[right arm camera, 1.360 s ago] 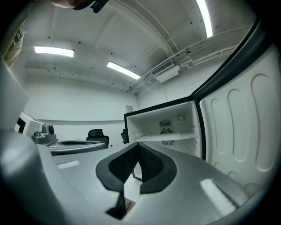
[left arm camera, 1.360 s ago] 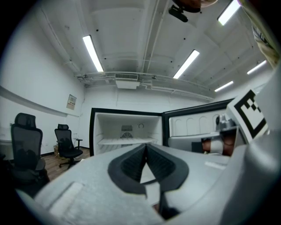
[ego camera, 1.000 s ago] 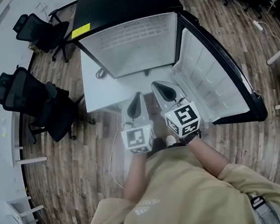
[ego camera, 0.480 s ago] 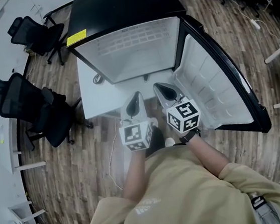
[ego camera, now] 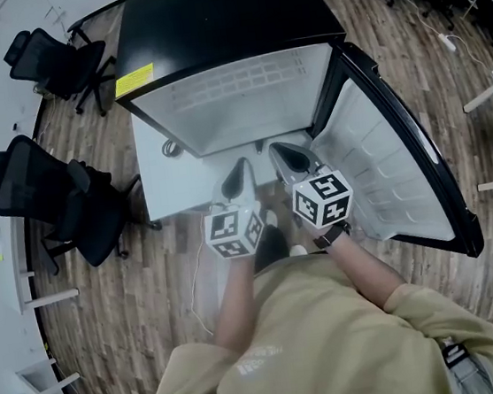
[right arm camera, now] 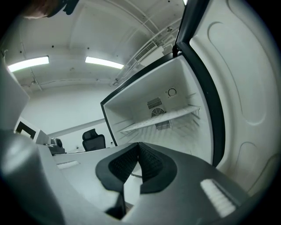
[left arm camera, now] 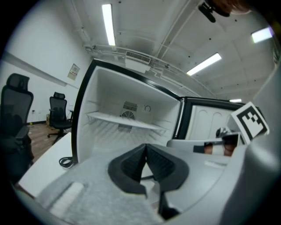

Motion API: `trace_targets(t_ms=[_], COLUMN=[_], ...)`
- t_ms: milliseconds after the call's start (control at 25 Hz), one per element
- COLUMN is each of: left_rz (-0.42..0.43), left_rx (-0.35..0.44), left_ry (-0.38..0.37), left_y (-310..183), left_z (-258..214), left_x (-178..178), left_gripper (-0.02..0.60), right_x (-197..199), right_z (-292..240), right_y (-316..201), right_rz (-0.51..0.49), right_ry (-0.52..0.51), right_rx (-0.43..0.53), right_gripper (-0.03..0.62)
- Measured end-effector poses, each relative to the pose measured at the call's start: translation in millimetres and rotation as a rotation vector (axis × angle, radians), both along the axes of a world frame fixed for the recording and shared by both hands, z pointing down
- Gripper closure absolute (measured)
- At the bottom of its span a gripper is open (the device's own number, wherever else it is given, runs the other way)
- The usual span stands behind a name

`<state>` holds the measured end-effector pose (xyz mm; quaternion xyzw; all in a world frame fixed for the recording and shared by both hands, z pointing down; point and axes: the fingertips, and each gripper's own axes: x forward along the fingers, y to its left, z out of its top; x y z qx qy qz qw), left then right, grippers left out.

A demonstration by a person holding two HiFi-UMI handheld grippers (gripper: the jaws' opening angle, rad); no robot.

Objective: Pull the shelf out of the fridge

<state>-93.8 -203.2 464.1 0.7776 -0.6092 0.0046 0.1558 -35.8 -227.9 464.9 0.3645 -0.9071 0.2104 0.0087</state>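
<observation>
One black fridge (ego camera: 225,25) stood with its door (ego camera: 394,164) swung wide to the person's right, its white interior bare apart from a single shelf. Beside and below it ran a white table (ego camera: 168,174), with office chairs (ego camera: 42,199) off to the left and a coiled cable (ego camera: 172,147) lying on the tabletop by the cabinet's lower left corner.

That shelf (left arm camera: 127,121) sat seated in its slots, spanning the compartment from wall to wall about halfway up and just under the round vent in the back wall; the right gripper view showed it (right arm camera: 162,116) the same way, level and untouched.

Both tools hung in front of the opening, well short of the shelf. The left gripper (ego camera: 237,179) had its ribbed jaws pressed together with nothing between them, and the right gripper (ego camera: 288,155) matched it, tips meeting on empty air.

By my reading, this was the approach, with no part of the pull begun. The next move called for both sets of jaws to part, reach in to the shelf's front edge, pinch it near each end, then draw it straight outward and level so it would not bind in the side rails.
</observation>
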Motion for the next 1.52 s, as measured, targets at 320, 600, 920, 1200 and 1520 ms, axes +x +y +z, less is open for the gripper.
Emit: trace_targets(t_ms=[320,600,920,1200,1520], left_rz=[0.099,0.314,0.486,0.528,0.413], left_rx=[-0.099,-0.221,-0.377,-0.426,-0.319], left_ry=[0.137,0.219,0.366,0.531,0.801], left_y=[-26.9,-45.7,-45.6,-55.2,-85.9], left_z=[19.5,29.8,49.2,49.5,32.9], left_x=[-4.7,6.5,-0.9,-9.7,-29.9], left_gripper=[0.580,0.580,0.580,0.580,0.580], right_x=[-12.5,-44.9,-54.3,-48.6,-43.9], right_z=[1.7,7.5,28.6,34.3,26.2], right_y=[-31.7,-44.9,-56.2,-72.9,-95.0], right_rz=[0.021,-0.113,-0.213,-0.204,-0.087], right_ry=[-0.060,-0.065,-0.015,-0.062,-0.153], right_rx=[-0.037,-0.110,-0.224,-0.286,-0.259], right_gripper=[0.589,0.589,0.589,0.589,0.589])
